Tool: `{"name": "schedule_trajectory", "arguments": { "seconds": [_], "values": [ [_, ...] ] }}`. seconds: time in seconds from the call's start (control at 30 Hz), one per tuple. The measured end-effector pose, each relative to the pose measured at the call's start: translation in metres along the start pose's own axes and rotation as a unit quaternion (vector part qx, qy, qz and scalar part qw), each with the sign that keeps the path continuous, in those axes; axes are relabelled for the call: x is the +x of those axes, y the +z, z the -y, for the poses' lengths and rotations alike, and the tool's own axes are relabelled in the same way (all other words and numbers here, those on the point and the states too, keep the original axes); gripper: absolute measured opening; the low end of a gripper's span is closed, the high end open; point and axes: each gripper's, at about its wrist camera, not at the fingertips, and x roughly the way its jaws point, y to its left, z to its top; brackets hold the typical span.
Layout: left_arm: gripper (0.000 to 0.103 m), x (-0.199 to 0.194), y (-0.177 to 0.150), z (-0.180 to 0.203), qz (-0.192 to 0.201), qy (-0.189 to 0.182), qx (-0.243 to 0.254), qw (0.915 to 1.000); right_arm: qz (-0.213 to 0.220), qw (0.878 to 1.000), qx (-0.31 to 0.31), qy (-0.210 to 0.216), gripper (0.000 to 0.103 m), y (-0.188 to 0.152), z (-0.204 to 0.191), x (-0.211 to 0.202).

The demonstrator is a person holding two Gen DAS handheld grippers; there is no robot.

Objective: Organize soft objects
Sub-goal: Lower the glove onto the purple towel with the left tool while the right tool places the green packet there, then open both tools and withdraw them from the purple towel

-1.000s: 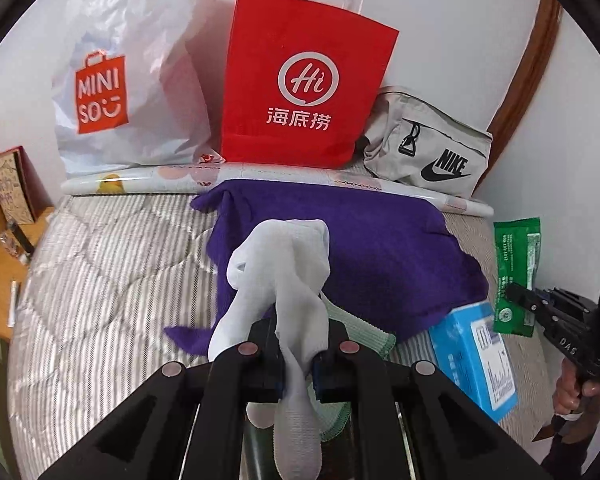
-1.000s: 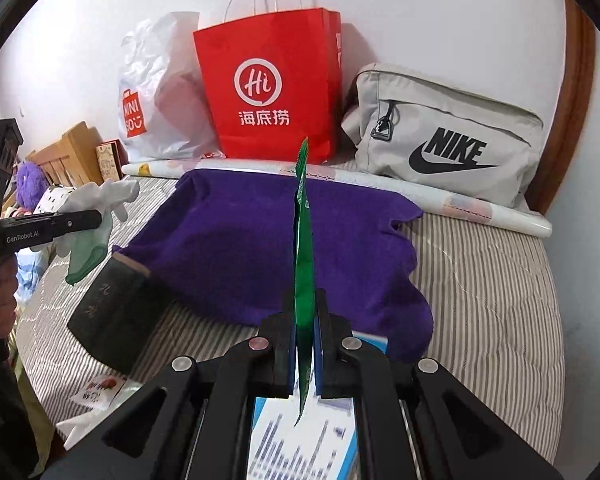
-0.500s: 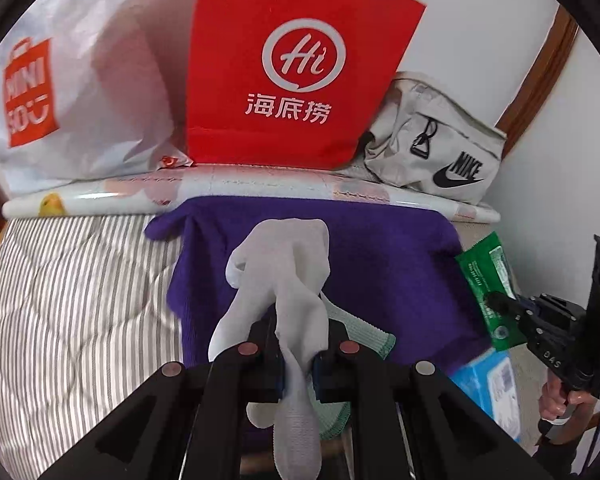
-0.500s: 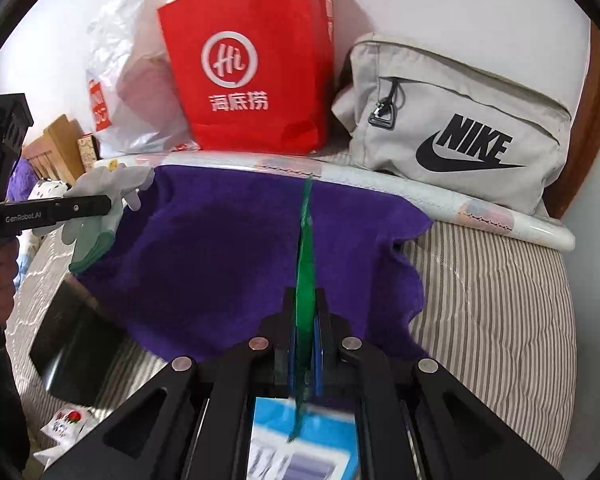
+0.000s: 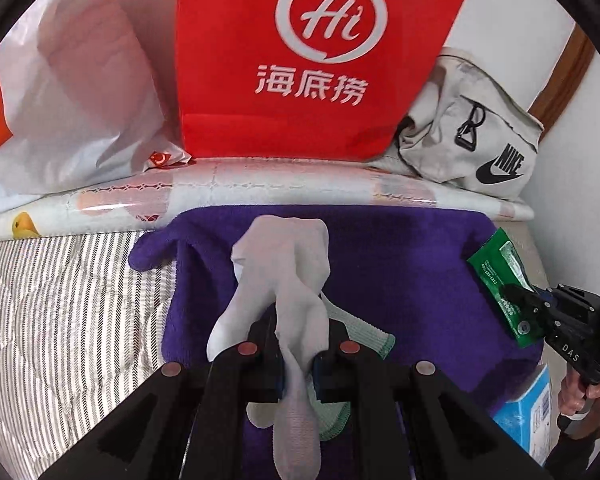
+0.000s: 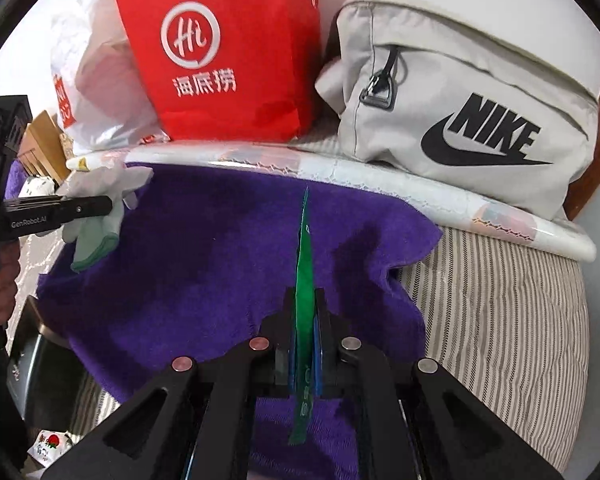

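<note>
Socks, white [image 5: 288, 280] with a pale green-cuffed one [image 5: 360, 334] bunched against them, hung pinched in the left gripper [image 5: 296, 354], its black jaws clenched tight on the fabric so the toes flopped forward and the ribbed ends drooped back toward the camera. From the right wrist view that same bundle [image 6: 100, 216] dangled clear of the bedding, above the left edge of a purple fleece blanket [image 6: 204, 264].

Over on the other side, the right gripper [image 6: 304, 336] was clamped on a flat green plastic wipes packet [image 6: 304, 280], seen edge-on there as a thin upright blade rising between the fingers. The left wrist view showed its printed face [image 5: 500, 276], tilted and held over the blanket's right edge, with the person's right hand [image 5: 576, 396] gripping the handle below. A light blue packet [image 5: 532, 412] lay at the blanket's near right corner.

Under both tools the purple blanket [image 5: 400, 268] spread rumpled across a grey-and-white striped quilted mattress [image 5: 72, 304]. Just beyond the blanket ran a long roll of glossy white printed sheet [image 5: 260, 184], lying crosswise.

Behind the roll, against the white wall, stood a red paper shopping bag with a white "Hi" logo [image 5: 312, 60], a white plastic Miniso bag [image 5: 72, 92] slumped to its left, and a beige Nike sling bag [image 6: 460, 100] to its right.
</note>
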Motion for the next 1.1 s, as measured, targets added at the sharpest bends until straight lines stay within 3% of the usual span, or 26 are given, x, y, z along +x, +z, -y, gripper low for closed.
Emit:
{"name": "schedule_trajectory", "arguments": {
  "seconds": [0.07,0.13,0.2,0.27,0.3,0.6,0.9,1.1],
  "values": [
    [0.012,0.006,0.002,-0.002,-0.011,0.003,0.002,0.9999,-0.008,1.0,-0.001,0.002,0.007,0.0,0.001,0.006],
    [0.016,0.011,0.004,-0.001,-0.02,0.009,0.01,0.9997,-0.016,1.0,0.003,0.005,0.016,0.0,0.004,0.011],
    [0.027,0.012,0.004,0.0,-0.021,0.011,0.014,0.9996,-0.011,1.0,0.012,0.008,0.042,0.0,0.008,0.01],
    [0.041,0.011,0.005,-0.002,-0.021,0.009,0.007,0.9997,-0.004,1.0,0.012,0.013,0.054,0.0,0.008,0.006],
    [0.048,0.009,0.005,-0.004,-0.02,0.006,0.002,0.9998,0.0,1.0,0.009,0.013,0.054,0.0,0.006,0.004],
    [0.064,-0.027,0.002,-0.01,0.004,0.021,0.006,0.9997,0.005,1.0,0.005,0.011,0.055,-0.007,0.002,-0.018],
    [0.065,-0.077,-0.024,-0.004,0.05,0.026,-0.002,0.9984,0.005,1.0,0.017,0.021,0.055,-0.024,-0.005,-0.053],
    [0.064,-0.105,-0.055,0.01,0.043,0.035,0.006,0.9984,0.012,0.999,0.028,0.017,0.057,-0.043,-0.019,-0.086]
  ]
}}
